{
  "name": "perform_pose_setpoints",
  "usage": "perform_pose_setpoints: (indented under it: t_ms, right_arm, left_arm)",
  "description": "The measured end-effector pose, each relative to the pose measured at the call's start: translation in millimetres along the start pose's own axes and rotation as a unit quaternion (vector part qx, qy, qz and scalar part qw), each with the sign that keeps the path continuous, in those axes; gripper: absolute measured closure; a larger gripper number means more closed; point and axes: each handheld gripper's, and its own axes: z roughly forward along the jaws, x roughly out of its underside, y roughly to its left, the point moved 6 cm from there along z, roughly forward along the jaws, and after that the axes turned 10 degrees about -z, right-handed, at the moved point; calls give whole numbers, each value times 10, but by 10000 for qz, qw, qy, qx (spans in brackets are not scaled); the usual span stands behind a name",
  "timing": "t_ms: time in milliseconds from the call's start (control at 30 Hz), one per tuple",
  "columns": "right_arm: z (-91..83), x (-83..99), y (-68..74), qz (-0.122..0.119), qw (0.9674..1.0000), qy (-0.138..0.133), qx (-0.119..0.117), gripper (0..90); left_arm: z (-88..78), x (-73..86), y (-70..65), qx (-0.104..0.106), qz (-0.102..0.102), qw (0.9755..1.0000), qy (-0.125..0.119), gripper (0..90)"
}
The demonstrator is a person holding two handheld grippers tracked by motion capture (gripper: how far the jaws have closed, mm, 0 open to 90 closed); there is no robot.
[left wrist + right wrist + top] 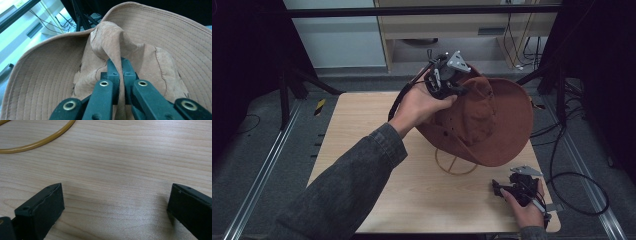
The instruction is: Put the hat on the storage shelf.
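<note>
A brown wide-brimmed hat (492, 120) hangs tilted over a yellow wire stand (455, 164) on the wooden table (362, 130). My left gripper (460, 90) is shut on a fold of the hat's crown (110, 45), and cloth is pinched between the two black jaws in the left gripper view. My right gripper (498, 188) rests low near the table's front right corner, open, with bare wood between its pads (51, 200). The stand's round yellow base (37, 141) curves past the top left of the right gripper view.
Black frame posts and cables surround the table, with a cable loop on the floor (579, 192) at the right. A pale cabinet (452, 30) stands behind the table. The person's sleeve (347, 190) crosses the table's front left.
</note>
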Motion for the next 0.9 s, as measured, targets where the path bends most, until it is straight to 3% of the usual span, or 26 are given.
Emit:
perform_pose_setpoints:
  t_ms: [267, 667, 900]
  right_arm:
    - [0, 0, 0, -1, 10000, 1, -2, 8]
    - [0, 0, 0, -1, 10000, 1, 0, 8]
    - [0, 0, 0, -1, 10000, 2, 0, 8]
  left_arm:
    - [138, 43, 49, 35, -127, 9998, 133, 881]
    - [265, 90, -17, 78, -130, 9996, 238, 850]
    - [237, 137, 20, -15, -224, 9996, 147, 710]
